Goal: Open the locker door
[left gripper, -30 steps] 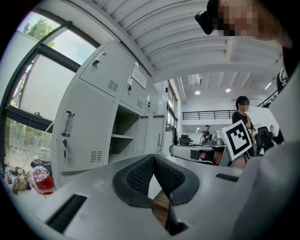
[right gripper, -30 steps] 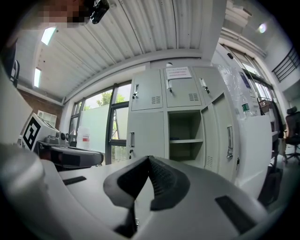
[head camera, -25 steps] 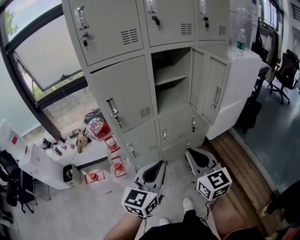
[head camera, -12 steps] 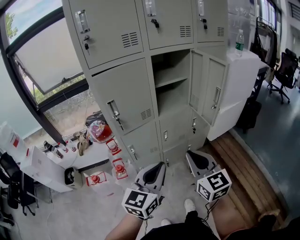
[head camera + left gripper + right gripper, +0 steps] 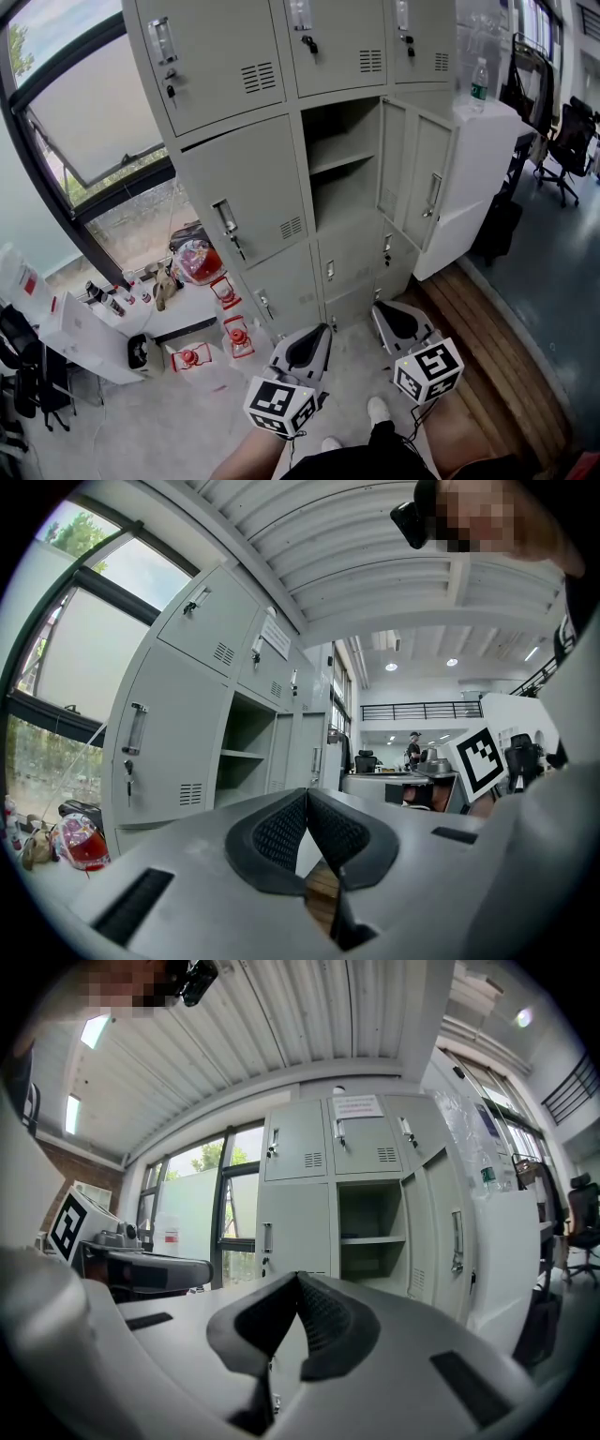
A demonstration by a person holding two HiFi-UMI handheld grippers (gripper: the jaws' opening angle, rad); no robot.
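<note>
A grey bank of lockers point(image 5: 244, 56) fills the top of the head view. Its middle locker stands open, showing an empty compartment with a shelf point(image 5: 343, 157); the open door point(image 5: 419, 178) hangs swung out to the right with its handle facing me. The same open compartment point(image 5: 369, 1239) and door point(image 5: 451, 1241) show in the right gripper view, and the compartment point(image 5: 244, 755) also in the left gripper view. My left gripper point(image 5: 319, 330) and right gripper point(image 5: 379, 307) are held low in front of the lockers, well short of them. Both are shut and hold nothing.
A white cabinet point(image 5: 483, 169) with a water bottle point(image 5: 481, 81) stands right of the lockers. Low white shelves point(image 5: 103, 328) with red lanterns point(image 5: 236, 336) and clutter sit at the left under a window. An office chair point(image 5: 570, 141) is far right.
The view has shifted very slightly. Both grippers stay in the same place, and the locker door stays swung open.
</note>
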